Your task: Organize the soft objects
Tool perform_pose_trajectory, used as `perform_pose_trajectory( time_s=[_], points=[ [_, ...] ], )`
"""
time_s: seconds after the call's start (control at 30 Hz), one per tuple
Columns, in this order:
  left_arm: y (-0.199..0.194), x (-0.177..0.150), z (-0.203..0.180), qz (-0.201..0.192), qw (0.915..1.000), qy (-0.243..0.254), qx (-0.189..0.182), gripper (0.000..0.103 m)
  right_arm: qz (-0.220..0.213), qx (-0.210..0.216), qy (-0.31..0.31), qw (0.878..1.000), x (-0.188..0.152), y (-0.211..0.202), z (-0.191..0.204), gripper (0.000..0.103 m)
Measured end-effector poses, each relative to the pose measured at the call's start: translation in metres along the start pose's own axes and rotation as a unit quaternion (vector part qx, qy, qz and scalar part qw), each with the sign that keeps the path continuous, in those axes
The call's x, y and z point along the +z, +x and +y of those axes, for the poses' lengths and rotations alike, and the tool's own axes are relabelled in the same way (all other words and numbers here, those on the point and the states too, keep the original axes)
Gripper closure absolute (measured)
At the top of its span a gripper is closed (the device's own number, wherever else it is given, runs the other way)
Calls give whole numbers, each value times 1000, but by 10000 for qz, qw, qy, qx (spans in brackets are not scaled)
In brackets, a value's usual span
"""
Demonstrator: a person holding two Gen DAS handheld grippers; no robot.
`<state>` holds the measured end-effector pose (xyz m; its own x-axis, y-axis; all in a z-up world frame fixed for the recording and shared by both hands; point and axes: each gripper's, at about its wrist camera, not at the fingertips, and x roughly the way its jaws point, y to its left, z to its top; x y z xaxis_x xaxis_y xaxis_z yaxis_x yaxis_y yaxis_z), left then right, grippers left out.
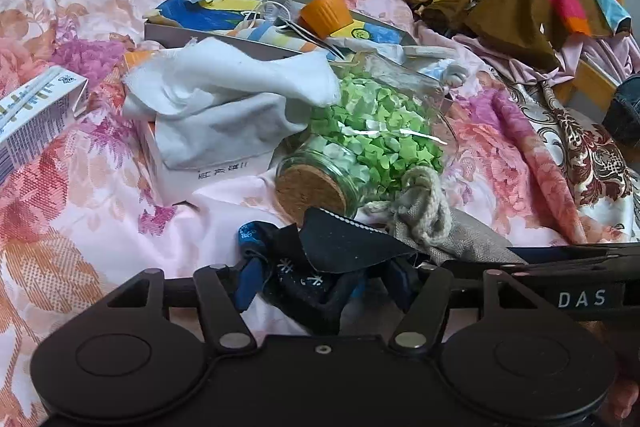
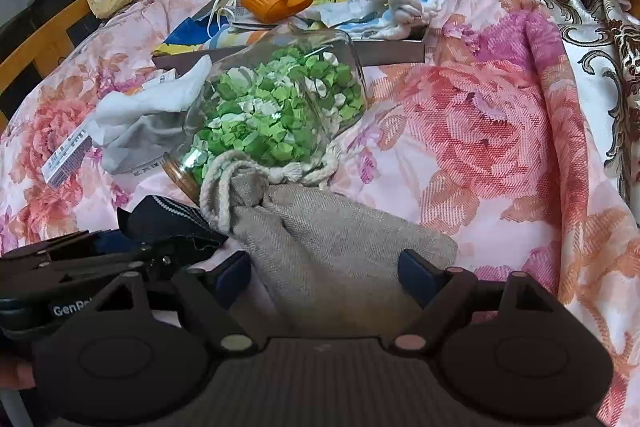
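While both tools sit low over the flowered bedspread, we read the scene like this:

Left gripper: its jaws stand spread, with a dark navy sock bunched between the blue pads; from this view we cannot tell whether a pad touches the cloth, but nothing is pinching it.

Right gripper: its jaws are also spread, straddling the grey linen drawstring pouch, which lies slack on the bedspread with clear gaps at both pads.

Where the soft things lie: sock and pouch sit side by side at the near edge, touching or nearly so; the pouch's rope-tied neck rests against a tipped glass jar of green paper stars.

Why so, as we judge it: each tool seems lined up on its own item, so both can be handled at once.

Other soft items: a white cloth is draped over a white carton beside the jar, and more socks lie in the shallow cardboard box beyond it.

Likely destination: we guess that box, since socks are already gathered there.

Risk: the jar is close to the pouch's cord, so a pull could roll it.
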<state>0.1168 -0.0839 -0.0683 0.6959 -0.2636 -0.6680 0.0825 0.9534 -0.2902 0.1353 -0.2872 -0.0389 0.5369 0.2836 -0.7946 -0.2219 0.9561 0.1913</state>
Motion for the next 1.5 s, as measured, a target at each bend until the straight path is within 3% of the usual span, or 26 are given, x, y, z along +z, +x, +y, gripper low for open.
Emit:
perform_pose_trajectory(
  time_s=[0.13, 0.2, 0.23, 0.5, 0.8, 1.27, 1.5],
  points=[
    [1, 1, 4, 12, 9999, -155, -40, 49, -13, 80, 50, 10000, 0, -1, -1, 32],
    [2, 1, 3, 50, 10000, -77, -7, 68, 8, 151, 97, 9998, 0, -1, -1, 40],
    [3, 1, 1, 81, 10000, -1, 42, 72, 13, 171, 100, 9998, 0, -1, -1, 41],
    [-1, -4, -4, 70, 9998, 166, -14, 88, 128, 433, 424, 9981, -1, 4, -4, 59],
    [-19, -4, -5, -8, 9998, 123, -164, 91, -20, 708, 579, 9958, -1, 0, -3, 83],
    [-47, 12, 0, -18, 9984, -473, -309, 92, -540, 1431, 1069, 9824, 3, -18, -13, 90],
    [-64, 22, 0, -181, 9978, -540, -339, 92, -1110, 1745, 1108, 9721, 5, -39, -14, 90]
  ],
)
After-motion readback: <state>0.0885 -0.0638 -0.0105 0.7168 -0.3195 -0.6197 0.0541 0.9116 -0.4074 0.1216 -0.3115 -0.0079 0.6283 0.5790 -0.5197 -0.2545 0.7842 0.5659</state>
